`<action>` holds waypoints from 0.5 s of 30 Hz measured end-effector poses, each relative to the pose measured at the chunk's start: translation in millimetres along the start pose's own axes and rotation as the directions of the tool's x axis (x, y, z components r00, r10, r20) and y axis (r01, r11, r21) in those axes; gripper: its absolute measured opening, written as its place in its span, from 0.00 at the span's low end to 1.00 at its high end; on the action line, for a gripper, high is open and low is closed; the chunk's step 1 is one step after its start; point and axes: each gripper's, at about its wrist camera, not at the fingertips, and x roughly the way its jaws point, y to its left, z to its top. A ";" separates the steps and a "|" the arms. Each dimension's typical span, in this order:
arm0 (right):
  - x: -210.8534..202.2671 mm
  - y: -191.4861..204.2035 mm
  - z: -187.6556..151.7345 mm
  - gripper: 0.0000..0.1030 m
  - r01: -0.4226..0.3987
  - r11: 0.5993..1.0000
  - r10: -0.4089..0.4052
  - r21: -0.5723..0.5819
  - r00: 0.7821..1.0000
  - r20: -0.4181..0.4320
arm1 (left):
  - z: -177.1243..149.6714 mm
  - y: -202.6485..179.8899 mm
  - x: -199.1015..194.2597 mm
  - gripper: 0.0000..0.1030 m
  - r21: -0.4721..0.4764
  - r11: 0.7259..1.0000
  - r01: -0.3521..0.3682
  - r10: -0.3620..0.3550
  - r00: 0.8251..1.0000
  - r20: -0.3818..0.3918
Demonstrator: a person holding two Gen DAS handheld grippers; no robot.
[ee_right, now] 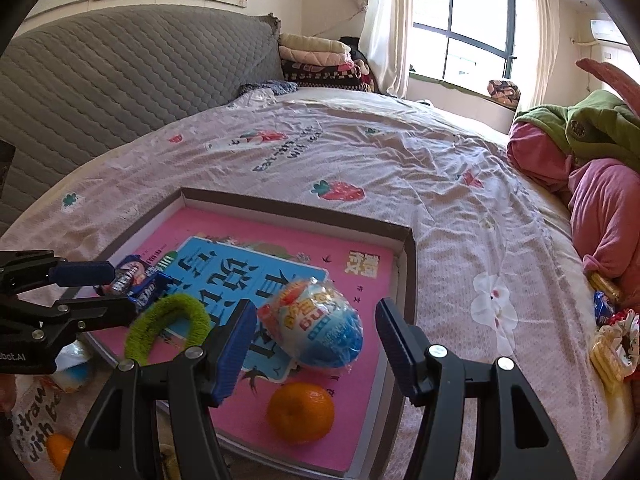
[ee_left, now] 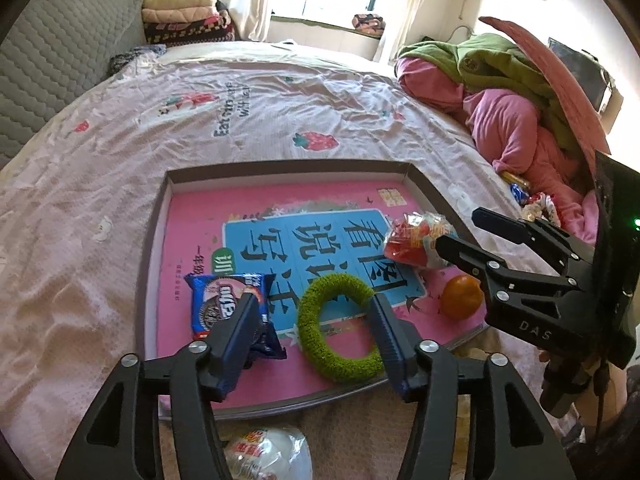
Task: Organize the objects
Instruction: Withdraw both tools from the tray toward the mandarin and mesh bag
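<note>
Left claw [ee_left: 312, 320] and right claw [ee_right: 316, 324] both apart, empty, above the tray [ee_left: 288, 168] with green ring [ee_left: 336, 328], orange [ee_right: 301, 412].

My right gripper [ee_left: 476, 236] carries the white letters "DAS" on its black body. On the body of my left gripper [ee_right: 100, 288], at the picture's edge, I can read "bot.AI"; the beginning is cut off. The bed sheet [ee_left: 248, 120] has a dark printed line that starts with "Eat"; the other words are too wrinkled for me. Near me the same sheet shows "straw" and "with". The pink book [ee_left: 224, 216] in the box has big Chinese characters on its blue panel [ee_left: 288, 240], seen upside down; I cannot read them with certainty. The print on the blue biscuit pack [ee_left: 228, 300] and on the wrapped egg [ee_right: 316, 324] is too blurred.
</note>
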 end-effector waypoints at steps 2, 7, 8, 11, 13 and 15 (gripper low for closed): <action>-5.3 2.4 2.3 0.60 -0.002 1.000 0.002 -0.004 1.000 0.011 | 2.1 1.4 -4.9 0.58 -0.006 1.000 -0.005 0.005 1.000 0.004; -15.7 7.7 6.8 0.60 -0.018 1.000 0.018 -0.008 0.999 0.032 | 7.6 2.9 -23.0 0.68 -0.009 1.000 -0.014 0.015 0.999 0.044; -17.5 8.7 7.6 0.60 -0.020 1.000 0.020 -0.008 0.999 0.035 | 8.3 3.0 -25.4 0.68 -0.009 1.000 -0.019 0.019 0.999 0.051; -21.1 11.9 8.7 0.60 -0.022 1.000 0.022 -0.012 0.999 0.039 | 9.3 3.3 -31.9 0.69 -0.007 0.999 -0.035 0.036 0.997 0.067; -23.0 12.9 9.0 0.60 -0.023 1.000 0.023 -0.012 0.999 0.040 | 9.8 3.7 -34.6 0.69 -0.010 0.999 -0.038 0.038 0.997 0.072; -25.4 14.0 9.9 0.60 -0.030 1.000 0.030 -0.010 0.999 0.041 | 10.6 3.6 -36.5 0.69 -0.010 0.999 -0.039 0.040 0.996 0.076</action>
